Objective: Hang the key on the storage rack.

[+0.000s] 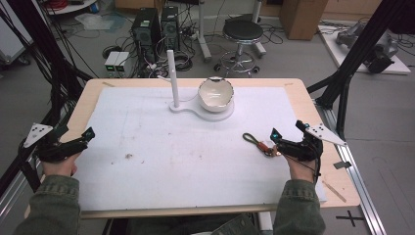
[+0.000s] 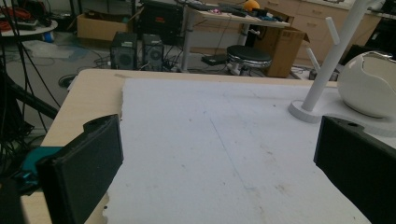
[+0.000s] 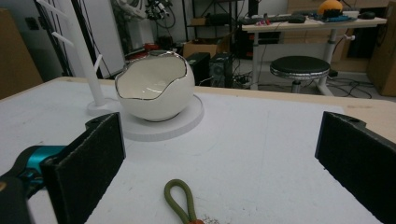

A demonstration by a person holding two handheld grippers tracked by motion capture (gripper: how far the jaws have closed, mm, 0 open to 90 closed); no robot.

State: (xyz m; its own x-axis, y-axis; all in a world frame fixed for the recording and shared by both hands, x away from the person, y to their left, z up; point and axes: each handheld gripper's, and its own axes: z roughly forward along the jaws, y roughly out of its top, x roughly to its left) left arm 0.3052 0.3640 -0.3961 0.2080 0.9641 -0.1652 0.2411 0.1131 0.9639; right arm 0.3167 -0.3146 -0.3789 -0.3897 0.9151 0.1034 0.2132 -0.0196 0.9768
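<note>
No writing is readable anywhere. At lower right of the high view, the right tool (image 1: 277, 142) stands with jaws wide over one olive-green cord loop (image 1: 253, 140) with a brownish end, lying on the desk's (image 1: 88, 100) white mat (image 1: 161, 147). At lower left, the left tool (image 1: 87, 134) gapes wide, holding nothing; farther back, at upper centre, sit one white egg-shaped bowl (image 1: 215, 92) and one white stand (image 1: 172, 78).

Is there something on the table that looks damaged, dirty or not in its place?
The bowl has a jagged rim like a cracked eggshell, but its even silver edge suggests design, not damage. The white mat carries small brownish stains. An olive cord loop lies loose before the right hand-held gripper, away from the stand.
</note>
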